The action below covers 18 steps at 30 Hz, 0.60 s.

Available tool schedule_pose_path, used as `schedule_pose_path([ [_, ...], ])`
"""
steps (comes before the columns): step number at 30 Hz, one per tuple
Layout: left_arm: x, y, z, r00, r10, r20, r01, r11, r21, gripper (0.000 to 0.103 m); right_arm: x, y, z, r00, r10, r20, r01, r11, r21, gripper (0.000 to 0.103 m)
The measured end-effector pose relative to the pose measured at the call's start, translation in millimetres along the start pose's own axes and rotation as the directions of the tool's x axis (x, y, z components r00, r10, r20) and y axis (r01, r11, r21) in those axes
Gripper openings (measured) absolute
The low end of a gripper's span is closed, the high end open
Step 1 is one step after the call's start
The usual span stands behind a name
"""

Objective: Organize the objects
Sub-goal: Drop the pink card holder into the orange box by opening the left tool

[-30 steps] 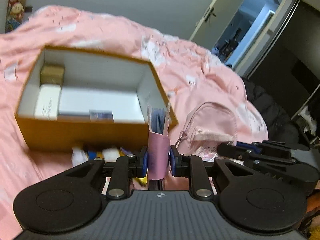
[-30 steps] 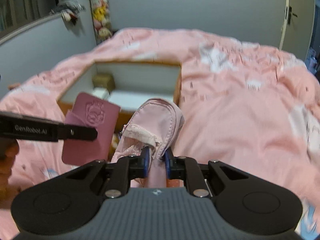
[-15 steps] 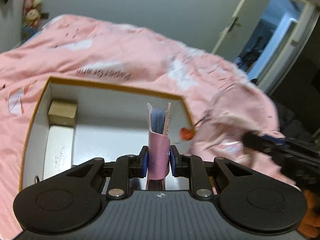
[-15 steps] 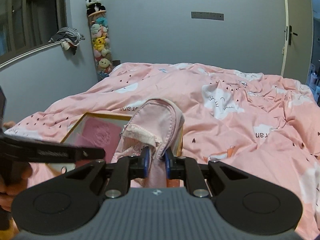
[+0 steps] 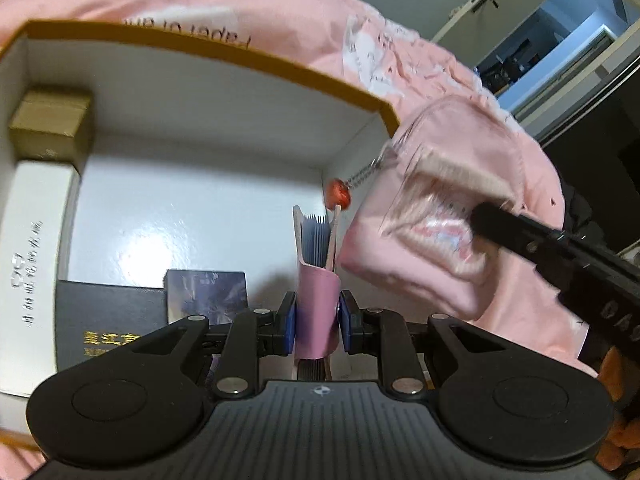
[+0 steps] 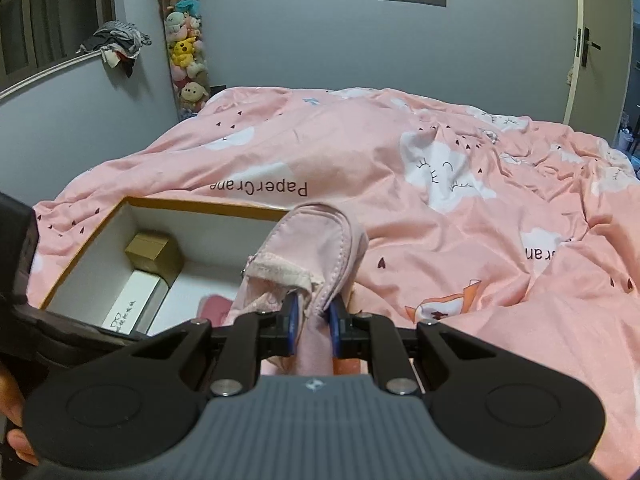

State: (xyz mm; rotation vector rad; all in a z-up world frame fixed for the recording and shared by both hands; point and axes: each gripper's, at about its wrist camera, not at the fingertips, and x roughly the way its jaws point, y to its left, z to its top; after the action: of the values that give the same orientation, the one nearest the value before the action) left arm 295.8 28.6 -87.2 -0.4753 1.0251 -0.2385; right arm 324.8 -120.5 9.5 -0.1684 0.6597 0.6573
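My left gripper [image 5: 317,322] is shut on a pink passport holder [image 5: 316,276] with blue pages showing, held upright inside the open box [image 5: 208,52], near its right wall. My right gripper [image 6: 314,324] is shut on a pink fabric pouch [image 6: 316,240], held over the box's right edge [image 6: 208,204]. In the left wrist view the pouch [image 5: 448,208] hangs just right of the holder, its red zipper charm [image 5: 338,196] dangling above the pages. The holder's pink cover [image 6: 214,306] shows inside the box in the right wrist view.
The box lies on a pink bed cover [image 6: 440,200] and holds a small tan box [image 5: 50,120], a long white box [image 5: 34,256], a black case [image 5: 104,332] and a dark card box [image 5: 206,292]. A person's hand [image 6: 12,412] holds the left gripper.
My left gripper moved from in front of the box to down inside it, still holding the passport holder. The right gripper brought the pouch closer, to the box's right edge.
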Motion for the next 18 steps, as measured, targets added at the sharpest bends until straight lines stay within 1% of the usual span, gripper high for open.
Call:
schedule_pose_path([
  [5,14.6,1.0,-0.9,0.999,-0.029,-0.044,0.028,0.999,-0.02,0.024,3.2,-1.5,-0.8,1.0,-0.002,0.003,0.002,1.0,0.003,0.017],
  [9,27.7,4.7,-1.0,0.996,-0.01,-0.094,0.007,1.0,-0.03,0.024,7.3,-0.4,-2.1,1.0,-0.004,-0.005,0.004,1.0,0.005,0.017],
  [12,33.0,7.1,-4.1,0.993,0.036,-0.117,-0.04,0.999,-0.025,0.025,11.6,-0.1,-3.6,1.0,-0.003,-0.015,0.003,1.0,0.007,0.017],
  [15,31.4,3.4,-7.6,0.989,0.092,-0.118,-0.091,0.996,0.012,0.027,11.7,0.6,-4.9,1.0,-0.007,-0.014,0.007,1.0,0.001,0.017],
  [17,33.0,2.0,-9.5,0.982,0.134,-0.131,-0.131,0.991,0.031,0.036,11.8,0.7,-4.9,1.0,-0.006,-0.014,0.006,1.0,0.001,0.017],
  [18,33.3,2.4,-10.2,0.982,0.139,-0.13,-0.135,0.99,0.035,0.036,11.4,0.9,-5.0,1.0,-0.006,-0.016,0.006,1.0,0.002,0.017],
])
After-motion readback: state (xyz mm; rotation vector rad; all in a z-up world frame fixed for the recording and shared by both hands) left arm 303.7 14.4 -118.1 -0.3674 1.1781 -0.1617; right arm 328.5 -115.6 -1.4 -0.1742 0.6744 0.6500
